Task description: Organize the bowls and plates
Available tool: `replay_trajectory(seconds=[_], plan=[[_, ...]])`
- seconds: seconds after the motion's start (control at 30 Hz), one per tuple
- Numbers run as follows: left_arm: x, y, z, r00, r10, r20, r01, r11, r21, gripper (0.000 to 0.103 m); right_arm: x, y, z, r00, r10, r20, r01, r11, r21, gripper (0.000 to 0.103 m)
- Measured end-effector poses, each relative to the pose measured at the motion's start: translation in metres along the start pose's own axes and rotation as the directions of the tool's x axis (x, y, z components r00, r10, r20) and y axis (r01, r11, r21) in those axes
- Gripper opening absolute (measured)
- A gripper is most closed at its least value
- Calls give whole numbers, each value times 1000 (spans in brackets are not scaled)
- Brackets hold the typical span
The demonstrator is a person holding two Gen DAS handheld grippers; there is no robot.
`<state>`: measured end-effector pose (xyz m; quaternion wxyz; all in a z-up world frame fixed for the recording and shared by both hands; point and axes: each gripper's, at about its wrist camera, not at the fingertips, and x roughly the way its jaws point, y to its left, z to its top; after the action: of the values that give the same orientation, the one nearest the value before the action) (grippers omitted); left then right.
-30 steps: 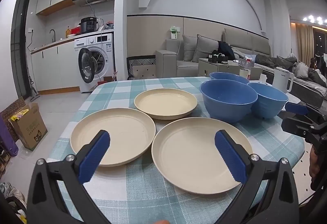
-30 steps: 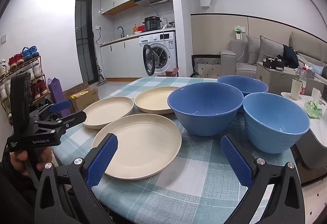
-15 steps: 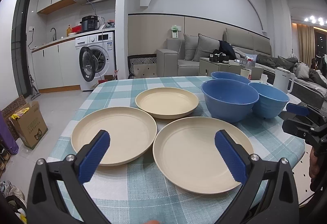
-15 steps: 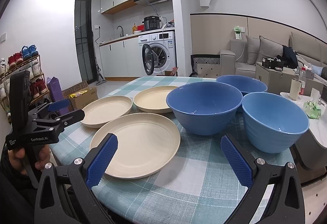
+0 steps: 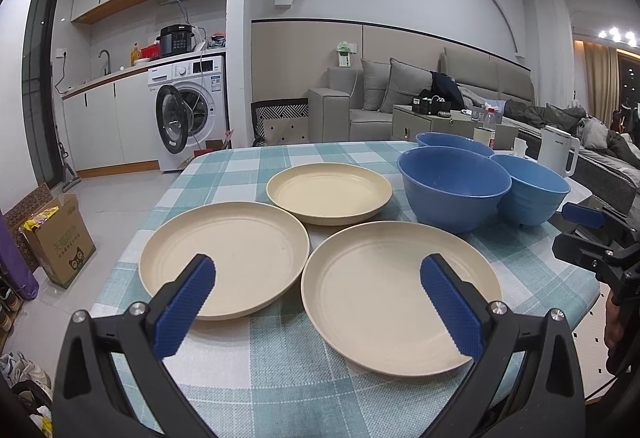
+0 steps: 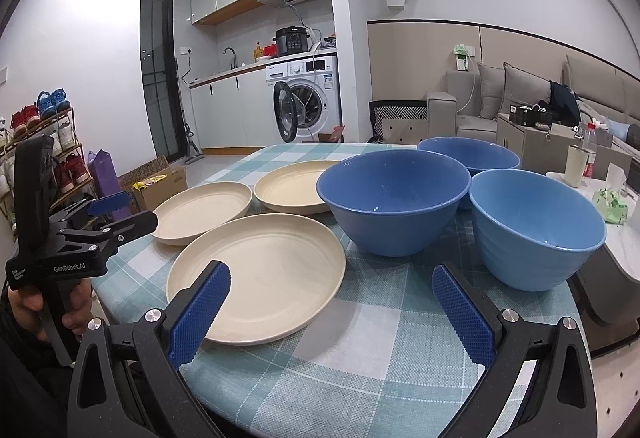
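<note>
Start of sorting. I held my left gripper (image 5: 318,298) and right gripper (image 6: 334,312) wide open, empty, short of the separate plates (image 5: 400,294) and bowls (image 6: 394,198) on the table (image 6: 360,358).

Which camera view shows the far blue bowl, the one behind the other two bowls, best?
The right wrist view shows the far blue bowl best: its rim and part of its inside are seen above the two nearer bowls. In the left wrist view, the same bowl is smaller, and the big front bowl hides most of it.
</note>
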<state>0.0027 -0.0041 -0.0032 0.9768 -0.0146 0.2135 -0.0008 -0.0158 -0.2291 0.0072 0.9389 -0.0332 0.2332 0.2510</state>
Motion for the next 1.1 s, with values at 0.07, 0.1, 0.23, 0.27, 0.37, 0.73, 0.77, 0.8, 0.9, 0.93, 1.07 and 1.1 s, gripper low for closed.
replay_trajectory(seconds=[0.07, 0.1, 0.23, 0.27, 0.37, 0.73, 0.77, 0.8, 0.9, 0.93, 1.07, 1.1], plan=[[0, 1, 0, 1000, 1, -2, -1, 1000, -4, 103, 0, 0, 0, 1000, -2, 1, 2, 1000, -1, 103], [0, 1, 0, 1000, 3, -3, -3, 1000, -7, 103, 1, 0, 0, 1000, -2, 1, 2, 1000, 0, 103], [1, 3, 0, 1000, 7, -6, -7, 1000, -17, 103, 2, -1, 0, 1000, -3, 0, 3, 1000, 0, 103], [1, 4, 0, 1000, 9, -8, -9, 1000, -22, 103, 2, -2, 0, 1000, -3, -1, 3, 1000, 0, 103], [2, 6, 1, 1000, 6, -15, -6, 1000, -31, 103, 2, -2, 0, 1000, -3, -1, 3, 1000, 0, 103], [1, 10, 4, 1000, 3, -10, -4, 999, -44, 103, 2, -3, 0, 1000, -2, -4, 2, 1000, 1, 103], [1, 9, 4, 1000, 5, -12, -6, 999, -39, 103, 2, -3, -1, 1000, -2, -3, 2, 1000, 1, 103], [1, 9, 5, 1000, 7, -15, -8, 999, -34, 103, 2, -3, -1, 1000, -2, -2, 2, 1000, 1, 103], [1, 7, 6, 1000, 4, -9, -4, 1000, -30, 103, 2, -3, -1, 1000, -2, -2, 2, 1000, 2, 103], [1, 7, 6, 1000, 0, -3, 0, 1000, -30, 103, 2, -3, 0, 1000, -2, -3, 2, 1000, 2, 103], [0, 5, 7, 1000, 3, 9, -3, 1000, -21, 103, 2, -3, 0, 1000, -2, -2, 2, 1000, 2, 103], [1, 4, 7, 1000, 4, 10, -4, 1000, -16, 103, 2, -3, 0, 1000, -2, -3, 2, 1000, 2, 103]])
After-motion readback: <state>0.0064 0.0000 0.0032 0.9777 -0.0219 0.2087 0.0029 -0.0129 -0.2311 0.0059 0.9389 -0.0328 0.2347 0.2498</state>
